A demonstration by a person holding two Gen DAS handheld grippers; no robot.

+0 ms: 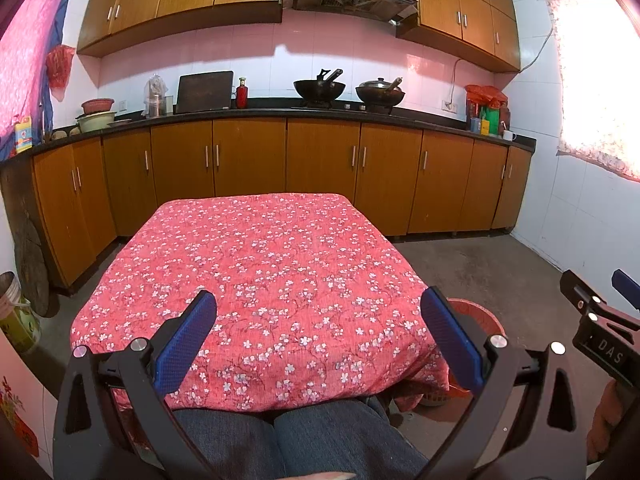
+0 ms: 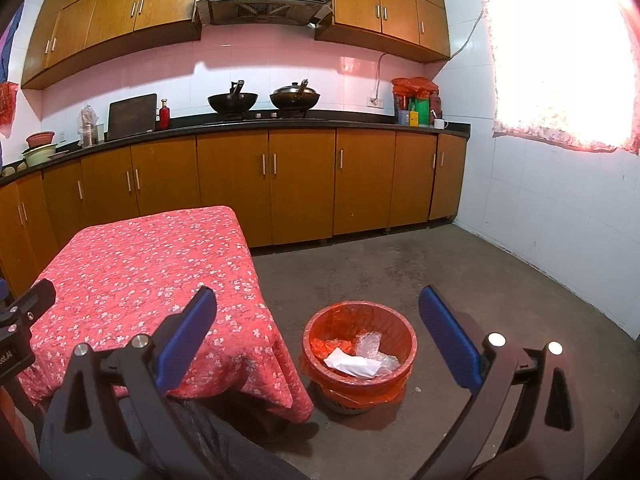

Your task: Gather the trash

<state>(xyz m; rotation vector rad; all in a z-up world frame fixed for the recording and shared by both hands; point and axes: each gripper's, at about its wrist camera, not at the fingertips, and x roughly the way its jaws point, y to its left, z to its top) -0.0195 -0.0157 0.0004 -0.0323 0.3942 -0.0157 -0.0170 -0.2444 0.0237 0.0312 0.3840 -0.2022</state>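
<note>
A red-lined trash bin [image 2: 359, 350] stands on the floor just right of the table; it holds white paper [image 2: 350, 363] and crumpled clear plastic [image 2: 370, 346]. Its rim also shows in the left wrist view [image 1: 478, 316]. The table has a red floral cloth [image 1: 260, 280], also in the right wrist view [image 2: 140, 272], with no loose trash visible on it. My left gripper [image 1: 318, 338] is open and empty above the table's near edge. My right gripper [image 2: 318, 338] is open and empty, above the bin's near side. It also shows at the right edge of the left wrist view [image 1: 600, 308].
Wooden cabinets [image 1: 320, 160] and a dark counter with two woks [image 1: 320, 88] run along the back wall. A white tiled wall [image 2: 560, 220] bounds the right. Bare concrete floor [image 2: 400, 268] lies beyond the bin. The person's knees [image 1: 280, 440] are under the table's near edge.
</note>
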